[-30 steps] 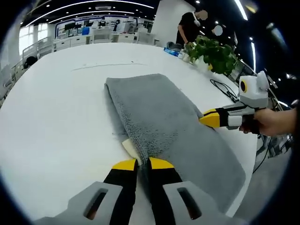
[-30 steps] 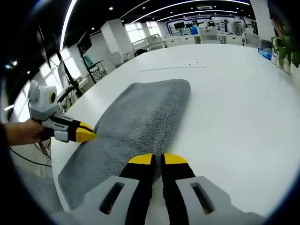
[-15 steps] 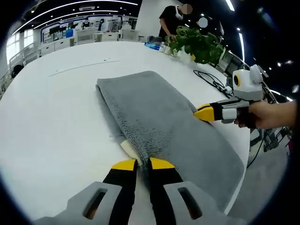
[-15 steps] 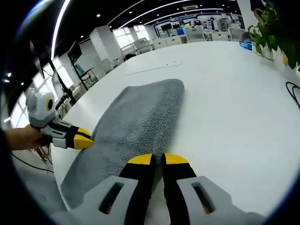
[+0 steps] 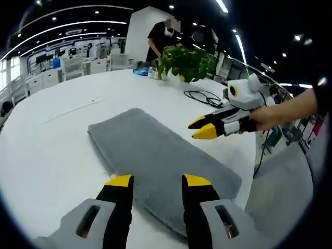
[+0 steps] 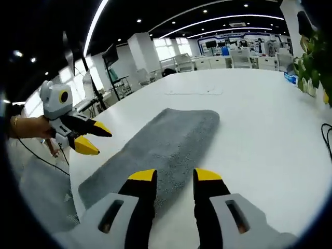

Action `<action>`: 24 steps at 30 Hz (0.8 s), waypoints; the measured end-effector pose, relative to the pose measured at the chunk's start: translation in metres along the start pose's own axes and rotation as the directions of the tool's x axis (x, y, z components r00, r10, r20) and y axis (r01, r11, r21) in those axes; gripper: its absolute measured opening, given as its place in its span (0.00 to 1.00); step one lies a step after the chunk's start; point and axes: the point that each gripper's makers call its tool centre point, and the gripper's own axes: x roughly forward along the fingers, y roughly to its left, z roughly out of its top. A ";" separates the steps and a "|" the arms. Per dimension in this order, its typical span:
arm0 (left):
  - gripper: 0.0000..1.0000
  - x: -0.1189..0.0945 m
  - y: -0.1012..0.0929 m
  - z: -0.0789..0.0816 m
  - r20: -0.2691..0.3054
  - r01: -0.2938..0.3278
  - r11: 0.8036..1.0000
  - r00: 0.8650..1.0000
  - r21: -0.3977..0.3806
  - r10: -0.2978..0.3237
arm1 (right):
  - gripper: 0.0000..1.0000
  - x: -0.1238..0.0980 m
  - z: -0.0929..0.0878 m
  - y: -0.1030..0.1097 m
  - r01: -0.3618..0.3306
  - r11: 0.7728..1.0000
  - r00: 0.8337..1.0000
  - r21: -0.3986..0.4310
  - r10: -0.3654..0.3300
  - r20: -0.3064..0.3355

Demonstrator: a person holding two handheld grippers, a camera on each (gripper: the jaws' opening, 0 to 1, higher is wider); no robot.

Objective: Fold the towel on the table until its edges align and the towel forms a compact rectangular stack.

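Note:
A grey towel [image 5: 155, 155] lies flat on the white table [image 5: 46, 140] as a long folded strip, also the grey towel [image 6: 161, 145] in the right gripper view. My left gripper [image 5: 154, 181] hangs open above the towel's near long edge, holding nothing. My right gripper [image 6: 175, 176] is open too, raised over the opposite long edge. Each shows in the other's view: the right gripper [image 5: 201, 127] at the far side with a hand on it, the left gripper [image 6: 92, 137] at the left, jaws apart.
A potted green plant [image 5: 187, 62] and a black cable [image 5: 205, 97] sit at the table's far side. A person [image 5: 161, 39] stands behind it. The table edge [image 5: 249, 176] drops off past the towel's end. Desks and chairs [image 6: 233, 54] fill the background.
Both grippers were shut on the towel's long edges; now both have opened, let go and lifted away. The towel rests flat on the table.

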 end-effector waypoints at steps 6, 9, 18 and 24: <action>0.40 -0.008 -0.042 -0.028 -0.105 0.123 0.974 0.989 0.193 -0.104 | 0.29 -0.015 -0.017 0.036 -0.087 0.991 0.995 -0.105 0.081 -0.058; 0.39 -0.009 -0.060 -0.042 -0.124 0.164 0.972 0.982 0.167 -0.144 | 0.29 -0.020 -0.025 0.051 -0.122 0.986 0.991 -0.114 0.115 -0.071; 0.36 -0.011 -0.092 -0.067 -0.198 0.241 0.938 0.961 0.247 -0.195 | 0.30 -0.034 -0.053 0.092 -0.249 0.938 0.963 -0.243 0.212 -0.166; 0.33 -0.006 -0.091 -0.086 -0.273 0.250 0.919 0.947 0.304 -0.168 | 0.30 -0.039 -0.078 0.110 -0.339 0.862 0.928 -0.378 0.239 -0.287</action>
